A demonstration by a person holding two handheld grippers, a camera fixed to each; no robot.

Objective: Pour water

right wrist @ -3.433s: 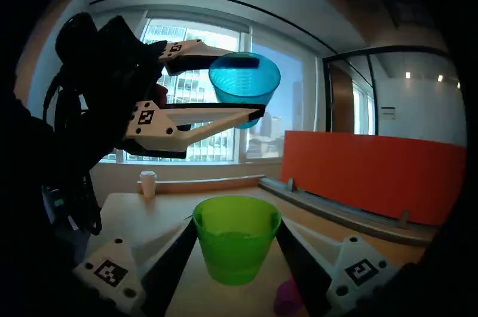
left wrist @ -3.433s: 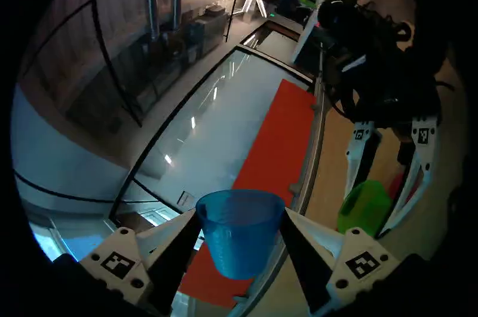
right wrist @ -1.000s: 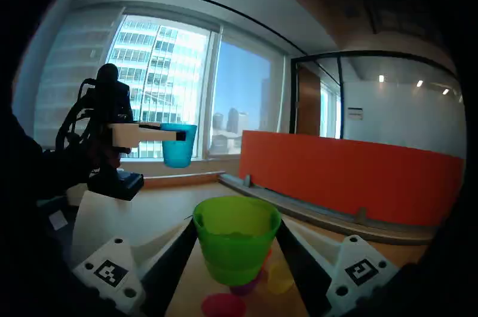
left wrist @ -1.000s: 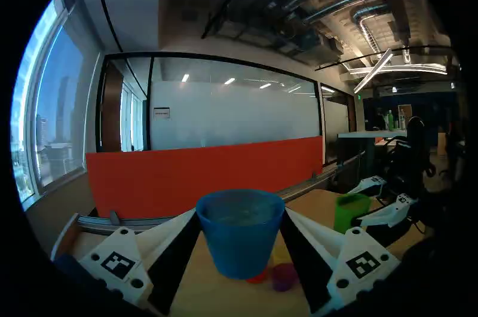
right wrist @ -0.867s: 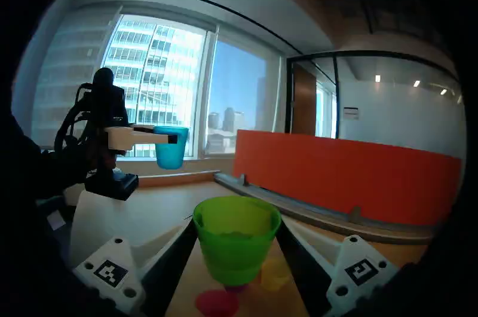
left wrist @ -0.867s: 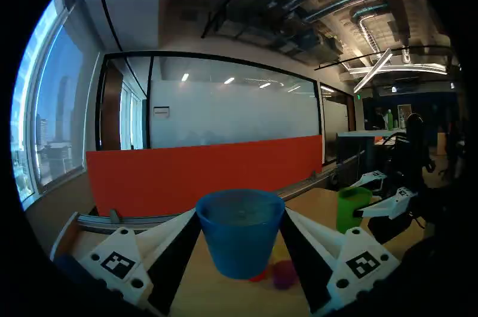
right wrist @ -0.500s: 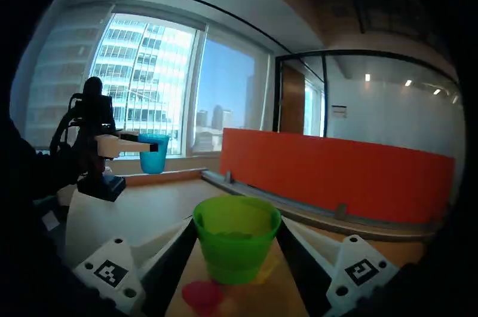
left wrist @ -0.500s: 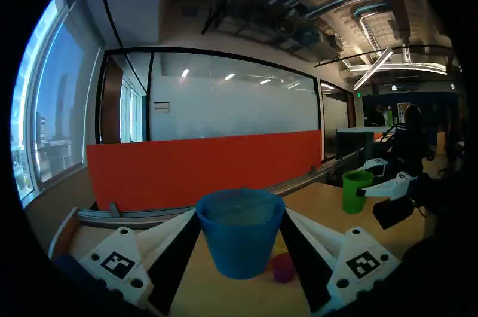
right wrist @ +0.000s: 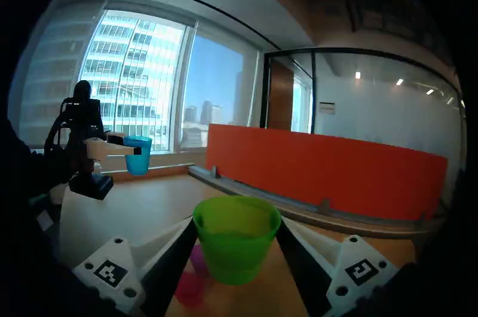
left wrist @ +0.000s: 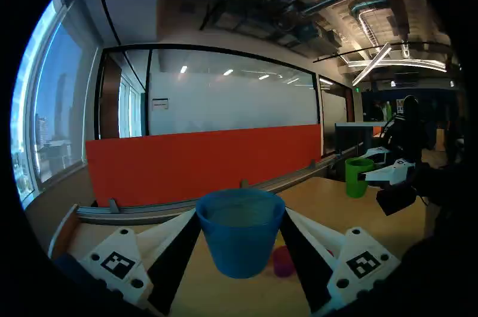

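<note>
In the left gripper view, the left gripper (left wrist: 239, 216) is pinching the blue cup (left wrist: 240, 242) upright between its jaws. A small purple cup (left wrist: 282, 261) is standing on the table (left wrist: 325, 197) just behind, near the right jaw. Far beyond that jaw, the right gripper (left wrist: 362, 168) is holding the green cup (left wrist: 357, 182).

In the right gripper view, both jaws are pressing on the green cup. A pink cup (right wrist: 190, 288) is showing below, by the left jaw, and an orange partition (right wrist: 334, 173) is standing ahead.

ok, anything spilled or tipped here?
Nothing stands out. The blue cup sits upright in the left gripper, the green cup upright in the right gripper, and I see no water on the table.
</note>
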